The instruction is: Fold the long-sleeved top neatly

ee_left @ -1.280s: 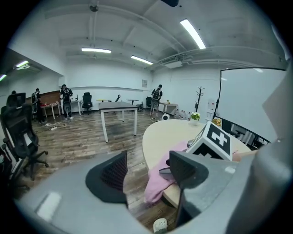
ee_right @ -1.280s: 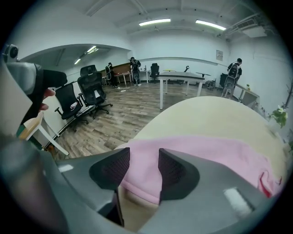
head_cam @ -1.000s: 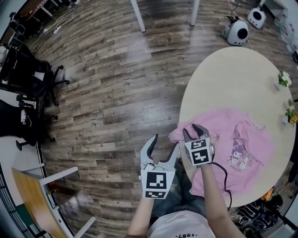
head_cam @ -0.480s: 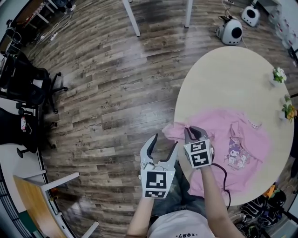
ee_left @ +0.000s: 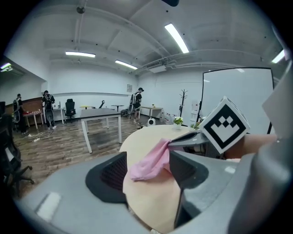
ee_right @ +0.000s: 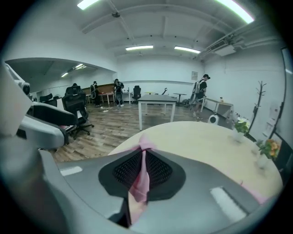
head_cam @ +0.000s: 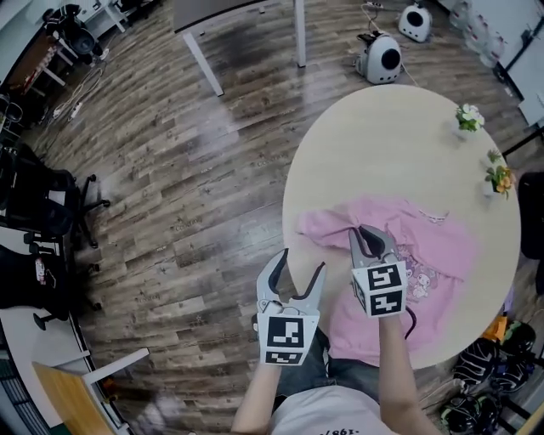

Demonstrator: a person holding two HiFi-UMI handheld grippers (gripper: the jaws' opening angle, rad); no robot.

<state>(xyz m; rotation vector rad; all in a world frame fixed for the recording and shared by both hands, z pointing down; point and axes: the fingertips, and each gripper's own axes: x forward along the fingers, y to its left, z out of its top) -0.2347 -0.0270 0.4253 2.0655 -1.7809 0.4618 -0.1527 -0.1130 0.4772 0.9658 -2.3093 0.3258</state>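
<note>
A pink long-sleeved top (head_cam: 429,242) with a cartoon print lies spread on the round beige table (head_cam: 399,136). My right gripper (head_cam: 369,234) is over the top's left part. Its jaws have just been closing and are shut on a fold of the pink fabric (ee_right: 141,183), which is pinched between the pads and lifted. In the left gripper view that fold (ee_left: 149,164) hangs from the right gripper's tip (ee_left: 173,145). My left gripper (head_cam: 300,263) is open and holds nothing, just off the table's near-left edge, above the wooden floor.
Two small flower pots (head_cam: 468,116) (head_cam: 500,178) stand at the table's far right rim. A white round robot toy (head_cam: 380,58) and a grey desk (head_cam: 238,10) stand on the floor beyond. Black office chairs (head_cam: 42,204) are at the left, and several people stand far back.
The right gripper's jaws closed on the top's left part and raised it, moving inward over the table. The left gripper stayed open and shifted slightly.
</note>
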